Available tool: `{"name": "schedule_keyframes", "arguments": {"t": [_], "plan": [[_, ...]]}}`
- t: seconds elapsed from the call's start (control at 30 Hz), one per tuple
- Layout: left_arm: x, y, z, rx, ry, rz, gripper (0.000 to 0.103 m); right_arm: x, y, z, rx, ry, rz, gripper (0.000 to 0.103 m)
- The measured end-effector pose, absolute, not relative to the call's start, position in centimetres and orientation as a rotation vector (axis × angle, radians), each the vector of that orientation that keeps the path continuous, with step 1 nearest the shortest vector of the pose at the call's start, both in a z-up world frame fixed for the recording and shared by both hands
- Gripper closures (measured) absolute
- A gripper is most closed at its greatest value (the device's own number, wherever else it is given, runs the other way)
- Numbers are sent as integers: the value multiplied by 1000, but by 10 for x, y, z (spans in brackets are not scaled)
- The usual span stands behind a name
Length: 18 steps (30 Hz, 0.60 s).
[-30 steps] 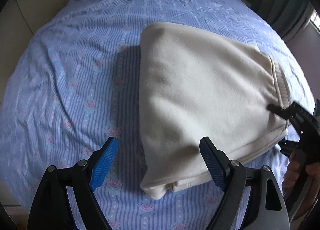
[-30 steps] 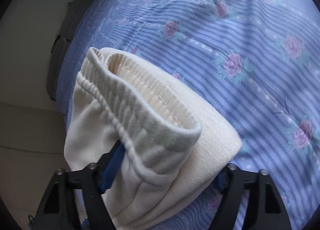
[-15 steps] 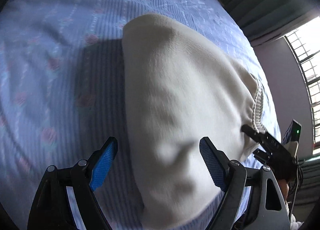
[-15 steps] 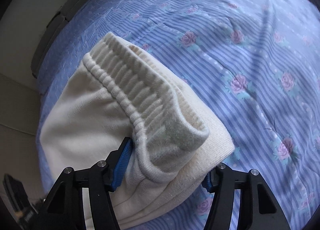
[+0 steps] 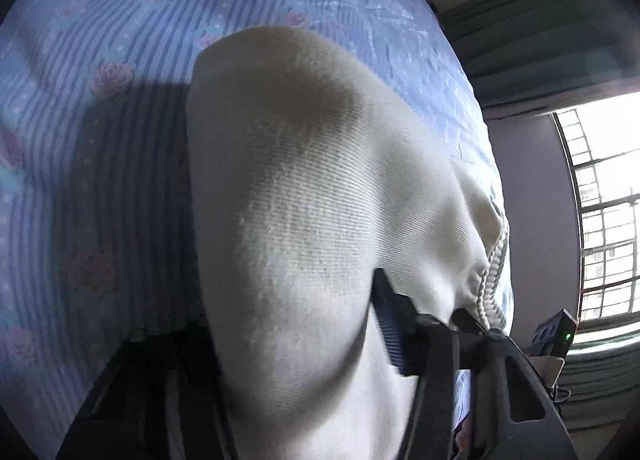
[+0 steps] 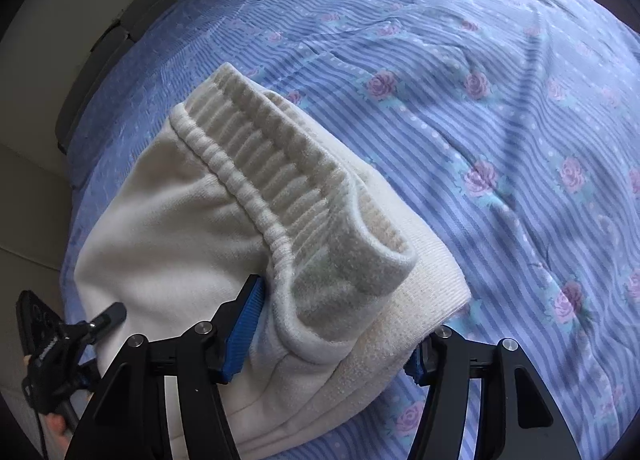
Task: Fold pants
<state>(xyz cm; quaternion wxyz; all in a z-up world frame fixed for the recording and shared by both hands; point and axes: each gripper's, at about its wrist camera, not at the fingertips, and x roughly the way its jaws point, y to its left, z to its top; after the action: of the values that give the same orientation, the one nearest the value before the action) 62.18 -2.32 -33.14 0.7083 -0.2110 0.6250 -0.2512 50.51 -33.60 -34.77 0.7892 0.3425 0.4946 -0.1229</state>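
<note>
Cream pants (image 6: 192,228) on the blue bed sheet (image 6: 500,100).
Right gripper (image 6: 332,336) squeezes the waistband; left gripper (image 5: 304,340) grips cloth at the bottom.

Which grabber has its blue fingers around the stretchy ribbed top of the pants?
The right gripper: the ribbed waistband of the cream pants sits between its fingers. The left gripper grips the plain end.

Daylit, uneven, strongly curved fisheye views

The window (image 5: 608,220) blows out white at the left view's right edge; the pants (image 5: 304,220) cast a dark shadow leftward on the bedsheet (image 5: 100,40), whose near stripes smear with blur; corners vignette black.
</note>
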Motion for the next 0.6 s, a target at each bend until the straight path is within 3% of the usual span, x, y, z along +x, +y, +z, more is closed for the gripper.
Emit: {"name": "schedule_keyframes", "arguments": {"t": [0.2,0.6], "plan": [[609,-28,-296,-425,1336,-531,71,504,-334,-316,637,1037,-217,52],[575,-23,-219,-305,1303,-567,72,477,-317,-226,472,990,-125,60]]}}
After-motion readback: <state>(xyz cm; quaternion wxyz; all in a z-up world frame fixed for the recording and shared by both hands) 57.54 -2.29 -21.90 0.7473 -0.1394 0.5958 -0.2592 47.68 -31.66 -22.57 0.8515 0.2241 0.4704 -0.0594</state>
